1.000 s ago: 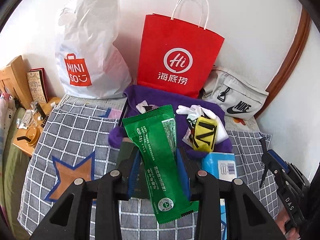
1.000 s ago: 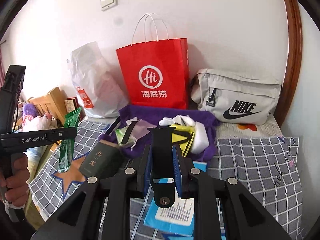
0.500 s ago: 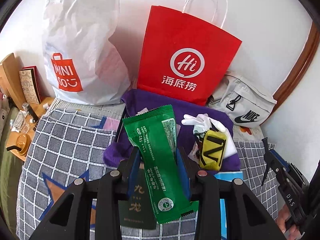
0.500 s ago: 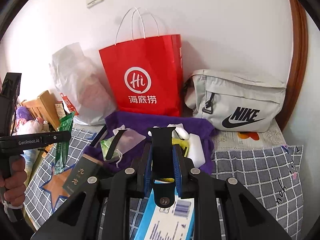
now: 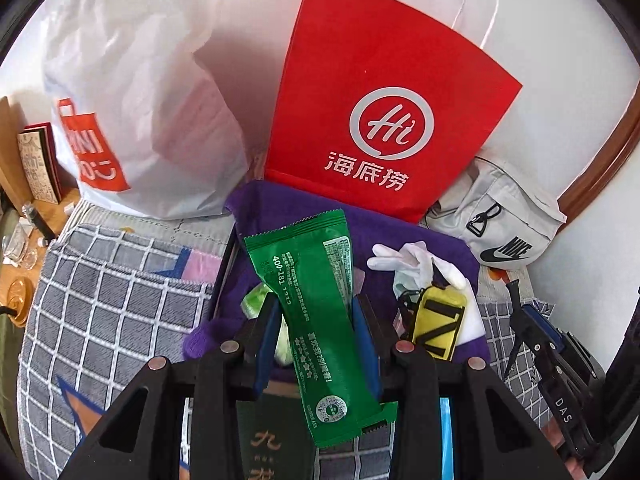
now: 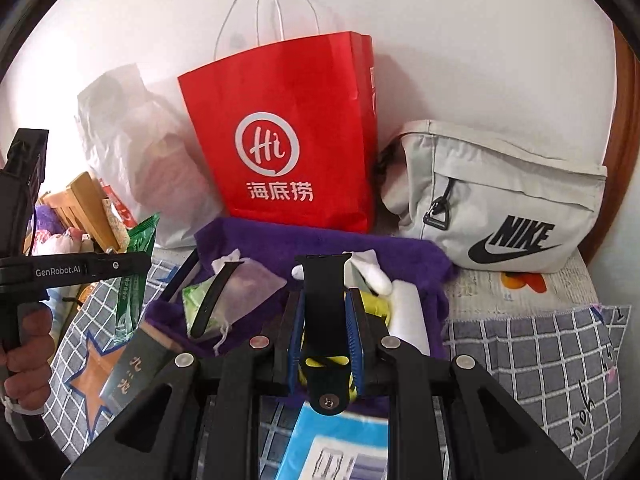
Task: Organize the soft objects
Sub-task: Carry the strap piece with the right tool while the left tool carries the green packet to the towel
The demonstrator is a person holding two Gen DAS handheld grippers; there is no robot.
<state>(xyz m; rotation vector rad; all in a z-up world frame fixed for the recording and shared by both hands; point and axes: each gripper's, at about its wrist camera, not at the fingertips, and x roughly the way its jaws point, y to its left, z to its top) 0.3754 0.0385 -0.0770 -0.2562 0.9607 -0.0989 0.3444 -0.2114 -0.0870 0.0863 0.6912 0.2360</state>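
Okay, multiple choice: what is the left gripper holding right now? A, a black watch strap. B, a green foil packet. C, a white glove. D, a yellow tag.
B: in the left wrist view the left gripper is closed on the green foil packet, which stands up between its blue pads; the black watch strap is in the right gripper instead.

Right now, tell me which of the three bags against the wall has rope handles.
The red paper bag in the middle, printed with a white Hi logo. The crumpled white plastic bag beside it and the grey fabric Nike bag show no rope handles.
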